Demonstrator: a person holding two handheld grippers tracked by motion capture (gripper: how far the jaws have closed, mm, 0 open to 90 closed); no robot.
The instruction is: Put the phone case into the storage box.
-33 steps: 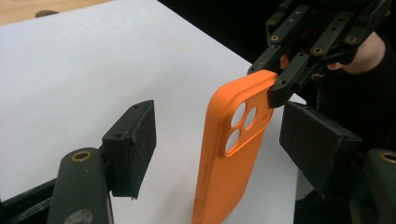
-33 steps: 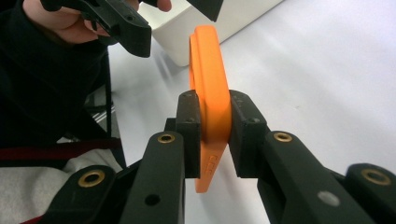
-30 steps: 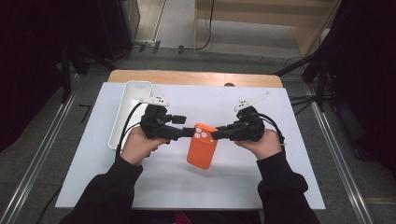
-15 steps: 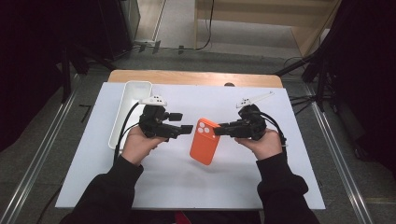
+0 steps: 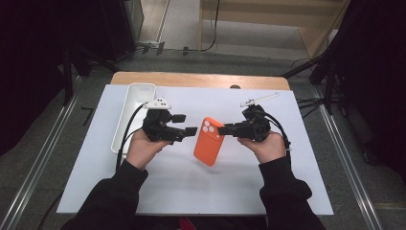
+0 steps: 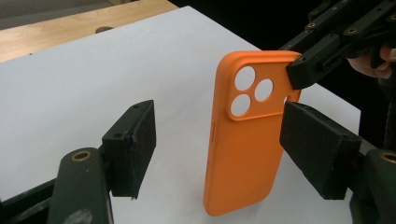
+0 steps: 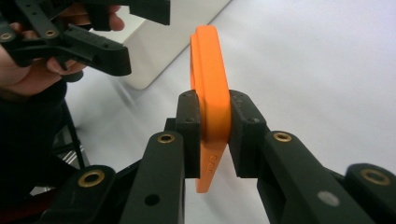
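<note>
Gripping only the phone case (image 5: pixel 208 142) corner, the right tongs (image 5: pixel 224 128) could probably drop it; the left tongs (image 5: pixel 190 131), beside the case, gape wide.

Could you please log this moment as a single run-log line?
right tongs: shut on orange phone case, held above white mat | left tongs: open, near case | white tray: left
</note>
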